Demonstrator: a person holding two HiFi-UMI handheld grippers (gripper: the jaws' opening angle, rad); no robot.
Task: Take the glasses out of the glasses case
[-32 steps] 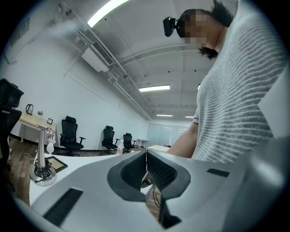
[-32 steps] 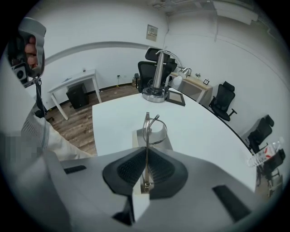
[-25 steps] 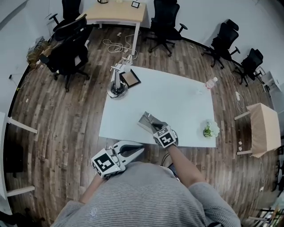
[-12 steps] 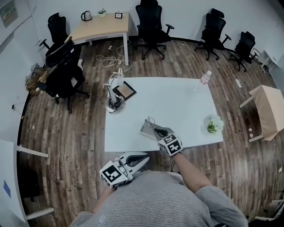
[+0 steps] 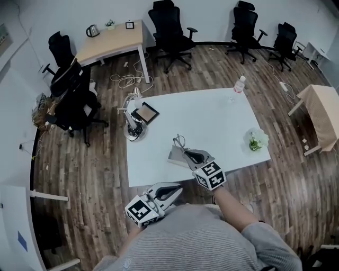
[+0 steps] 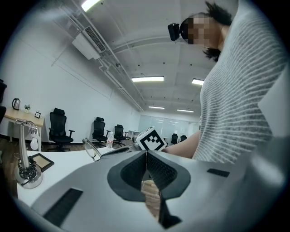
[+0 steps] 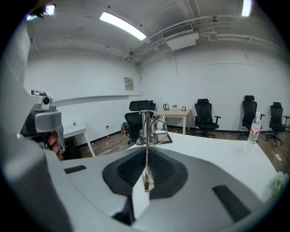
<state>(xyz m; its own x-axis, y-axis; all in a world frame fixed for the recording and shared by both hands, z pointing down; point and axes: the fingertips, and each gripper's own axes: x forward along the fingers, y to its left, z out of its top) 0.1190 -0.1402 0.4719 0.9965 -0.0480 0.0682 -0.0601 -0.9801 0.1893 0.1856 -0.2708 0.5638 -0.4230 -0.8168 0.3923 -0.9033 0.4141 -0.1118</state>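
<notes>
Nearly done: thin wire-framed glasses (image 7: 152, 123) clamped in right gripper (image 7: 146, 156), apparently clear of flat grey glasses case (image 5: 176, 155); left gripper (image 6: 146, 159) closed, empty.

I log a dark wood-plank floor (image 5: 95, 159) under a white rectangular table (image 5: 212, 114). Black swivel office chairs (image 5: 168, 24) and a light wooden desk (image 5: 114, 42) stand along the white wall (image 5: 212, 16).

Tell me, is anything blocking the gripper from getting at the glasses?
Nothing visible does. The right gripper is shut on the glasses, holding them over the open case.
</notes>
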